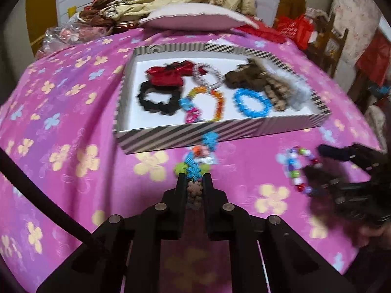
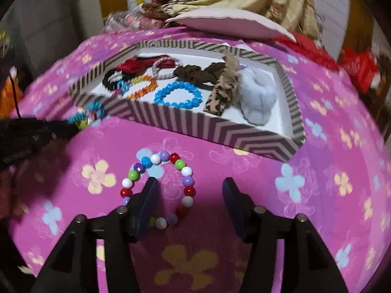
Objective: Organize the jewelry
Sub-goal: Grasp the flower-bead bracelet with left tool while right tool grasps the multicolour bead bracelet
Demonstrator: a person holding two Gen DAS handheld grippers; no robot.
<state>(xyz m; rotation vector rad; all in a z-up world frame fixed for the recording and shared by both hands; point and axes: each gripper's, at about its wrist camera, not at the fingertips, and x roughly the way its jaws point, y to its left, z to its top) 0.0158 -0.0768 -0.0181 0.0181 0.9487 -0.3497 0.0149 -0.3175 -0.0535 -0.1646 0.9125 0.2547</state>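
Observation:
My left gripper (image 1: 194,178) is shut on a bunch of colourful coil hair ties (image 1: 195,163), blue, green and orange, just in front of the striped box (image 1: 195,135). The same bunch of hair ties (image 2: 85,117) shows in the right wrist view against the striped box's near wall (image 2: 207,127), at the tip of my left gripper (image 2: 69,125). My right gripper (image 2: 190,186) is open, low over a multicoloured bead bracelet (image 2: 187,171) on the pink cloth. The bracelet's right side lies between the fingers, and the pads do not press it. In the left wrist view, the right gripper (image 1: 322,163) is blurred beside the bracelet (image 1: 297,168).
The box holds a black scrunchie (image 1: 156,100), a red bow (image 1: 168,73), a blue bead bracelet (image 2: 178,95), an orange bead bracelet (image 2: 143,86), a brown scrunchie (image 2: 198,73), a leopard-print piece (image 2: 221,95) and a grey fluffy piece (image 2: 259,97). A pink pillow (image 1: 195,17) and bedding lie behind.

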